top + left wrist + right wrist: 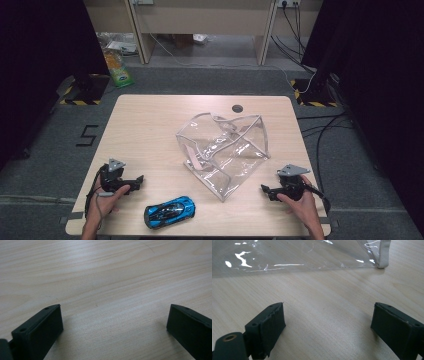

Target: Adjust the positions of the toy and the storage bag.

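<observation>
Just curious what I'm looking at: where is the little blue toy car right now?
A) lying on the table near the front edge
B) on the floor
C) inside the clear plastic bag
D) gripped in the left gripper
A: the blue toy car lies on the table, apart from the clear bag and both open grippers.

Toy car [169, 211] blue with black; bag [225, 150] clear, white-edged; table [150, 130] light wood.

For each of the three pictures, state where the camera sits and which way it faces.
High view: above the near edge, facing forward and down on the table; both hands show.
Left gripper view: on the left gripper, facing bare wood.
Right gripper view: on the right gripper, facing the clear bag.
The high and right gripper views share the bag.
</observation>
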The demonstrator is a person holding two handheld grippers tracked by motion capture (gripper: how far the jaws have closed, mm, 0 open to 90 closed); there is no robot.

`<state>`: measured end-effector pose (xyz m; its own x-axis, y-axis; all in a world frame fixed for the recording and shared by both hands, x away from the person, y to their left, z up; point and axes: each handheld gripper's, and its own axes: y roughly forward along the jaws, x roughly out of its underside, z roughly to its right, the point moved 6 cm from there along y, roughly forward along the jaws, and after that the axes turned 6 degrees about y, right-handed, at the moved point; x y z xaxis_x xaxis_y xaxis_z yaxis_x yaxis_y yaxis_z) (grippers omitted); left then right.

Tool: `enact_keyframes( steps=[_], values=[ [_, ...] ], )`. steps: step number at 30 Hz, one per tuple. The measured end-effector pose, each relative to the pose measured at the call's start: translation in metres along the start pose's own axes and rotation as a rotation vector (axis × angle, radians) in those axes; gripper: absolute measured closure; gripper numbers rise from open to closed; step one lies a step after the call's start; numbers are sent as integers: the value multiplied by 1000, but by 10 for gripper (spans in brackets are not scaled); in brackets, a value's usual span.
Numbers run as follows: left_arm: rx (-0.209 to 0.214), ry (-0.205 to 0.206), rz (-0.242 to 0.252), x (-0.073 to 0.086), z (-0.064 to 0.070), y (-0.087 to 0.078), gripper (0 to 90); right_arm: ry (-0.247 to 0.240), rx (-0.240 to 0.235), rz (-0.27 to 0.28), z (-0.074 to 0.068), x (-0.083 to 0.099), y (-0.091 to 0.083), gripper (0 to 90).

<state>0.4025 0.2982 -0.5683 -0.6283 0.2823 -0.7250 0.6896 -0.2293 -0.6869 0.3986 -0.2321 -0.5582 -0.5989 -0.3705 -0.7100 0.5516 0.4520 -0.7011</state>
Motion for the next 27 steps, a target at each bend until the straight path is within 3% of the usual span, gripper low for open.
enact_keyframes(
  steps=[4, 7, 9, 10, 12, 13, 14, 20, 27],
  values=[
    [27, 11, 17, -1, 1, -2, 15, -8, -6, 14, 0, -1, 0, 161],
    [57, 11, 51, -4, 3, -4, 192, -14, 6, 35, 1, -4, 1, 167],
    [88, 9, 65, -8, 9, -6, 134, -8, 4, 56, 2, -8, 1, 182],
    [105, 11, 79, -11, 13, -7, 174, -7, 3, 63, 3, -11, 2, 189],
    [145, 15, 98, -18, 22, -9, 144, -4, 7, 76, 5, -18, 3, 190],
    [145, 15, 98, -18, 22, -9, 161, -4, 7, 76, 5, -18, 3, 190],
    [186, 28, 119, -24, 34, -10, 145, -7, 7, 100, 7, -27, 3, 191],
    [291, 76, 145, -45, 67, -10, 181, -2, 26, 159, 17, -59, 1, 217],
    [369, 122, 178, -75, 96, -10, 231, -18, 28, 207, 27, -90, -3, 292]
  ],
)
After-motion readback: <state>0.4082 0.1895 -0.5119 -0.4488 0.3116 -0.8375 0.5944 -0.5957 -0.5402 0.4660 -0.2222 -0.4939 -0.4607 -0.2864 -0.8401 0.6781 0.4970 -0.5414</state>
